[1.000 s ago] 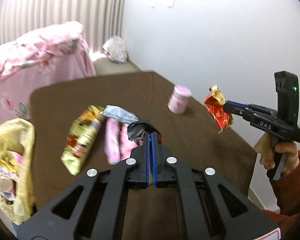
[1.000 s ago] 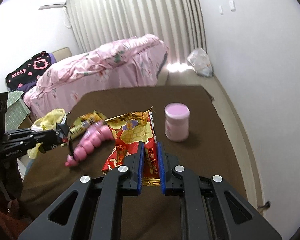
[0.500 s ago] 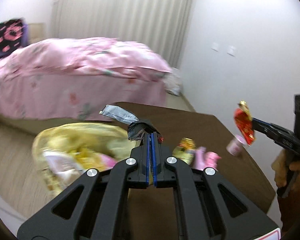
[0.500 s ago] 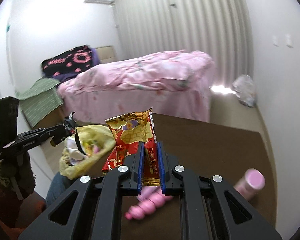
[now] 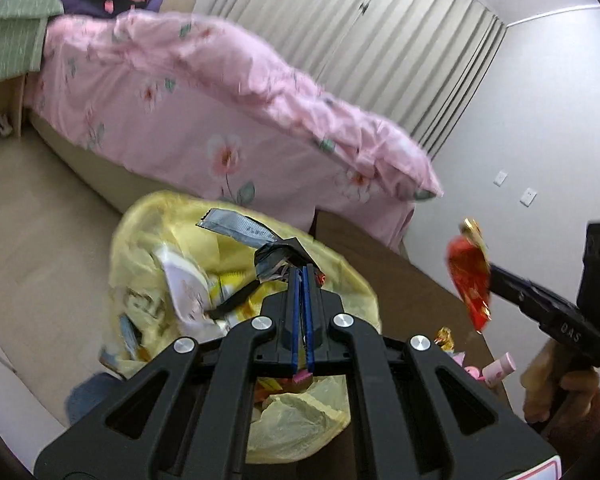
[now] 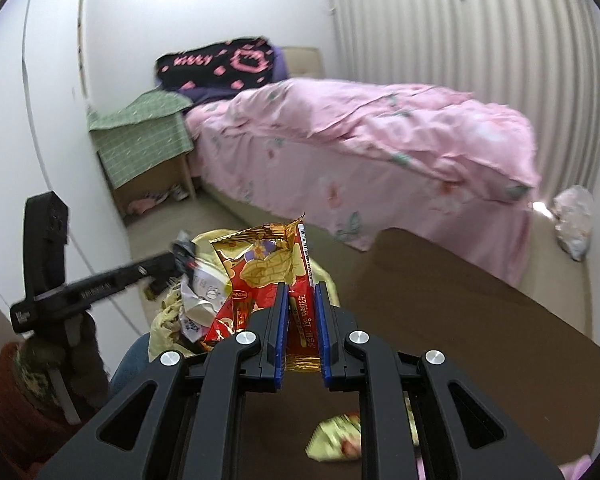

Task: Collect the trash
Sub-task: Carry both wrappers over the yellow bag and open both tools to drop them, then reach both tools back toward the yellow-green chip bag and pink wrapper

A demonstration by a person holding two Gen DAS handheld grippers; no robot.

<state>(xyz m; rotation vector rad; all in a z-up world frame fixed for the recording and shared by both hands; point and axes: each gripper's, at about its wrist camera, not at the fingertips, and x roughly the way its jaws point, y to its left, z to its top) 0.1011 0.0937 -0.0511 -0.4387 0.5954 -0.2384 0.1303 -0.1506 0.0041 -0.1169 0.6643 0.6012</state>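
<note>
Yellow thin-plastic trash bag (image 5: 332, 412): its open mouth lies right under the left claw's tips, spreading toward 9 and 6 o'clock in the left wrist view; it stands on the floor just beside the brown table (image 5: 404, 276).
Left gripper (image 5: 302, 270): clenched on a crumpled grey-silver foil wrapper (image 5: 240, 228), whose long strip trails toward 10 o'clock over the bag.
Nearer hand: the left one; judged from this, its wrapper only needs letting go.
Right gripper (image 6: 300, 292): clenched on a red-and-gold crinkly peanut snack packet (image 6: 260, 268), long axis upright toward 12 o'clock.
Bag from right claw: at about 10 o'clock, beyond the packet and partly behind it (image 6: 204, 248).
Table leftovers: a blurred gold wrapper (image 6: 334, 436) at 6 o'clock in the right wrist view; a pink capped bottle (image 5: 500, 366) at 4 o'clock in the left.
Hidden: the bag's base, cut off by the gripper bodies; its contents are too blurred to name.
</note>
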